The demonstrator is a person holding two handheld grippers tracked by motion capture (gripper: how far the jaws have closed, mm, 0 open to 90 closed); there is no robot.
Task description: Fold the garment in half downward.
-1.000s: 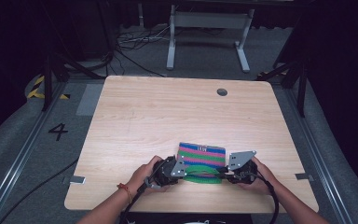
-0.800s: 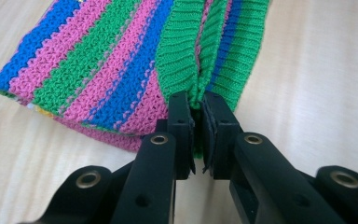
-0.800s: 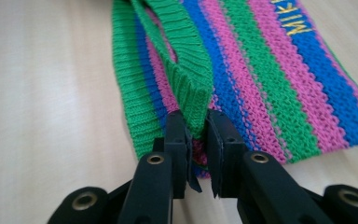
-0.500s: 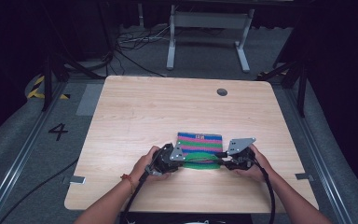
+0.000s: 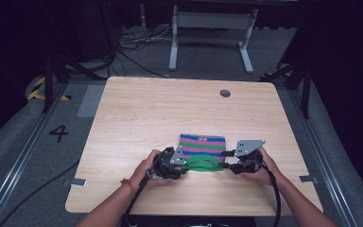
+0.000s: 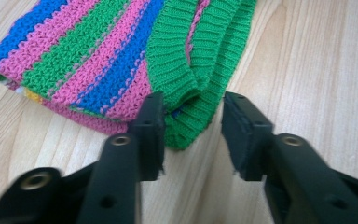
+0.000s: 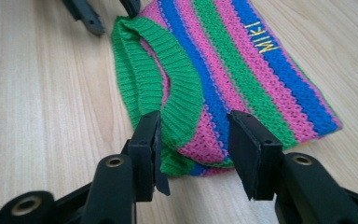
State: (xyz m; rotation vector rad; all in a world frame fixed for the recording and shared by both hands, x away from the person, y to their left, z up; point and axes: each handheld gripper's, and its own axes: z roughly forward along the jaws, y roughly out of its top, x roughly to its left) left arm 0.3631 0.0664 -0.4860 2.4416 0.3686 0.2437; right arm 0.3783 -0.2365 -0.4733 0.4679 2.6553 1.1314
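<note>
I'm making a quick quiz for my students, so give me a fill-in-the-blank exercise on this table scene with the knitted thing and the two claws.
1. The striped knitted piece lies on a ____ table.
2. Its ribbed band is coloured ____.
3. The lettering stitched on a blue stripe is ____ in colour.
4. The left claw and the right claw both have their jaws ____ at the band's corners.

Missing words: wooden; green; yellow; open
</note>
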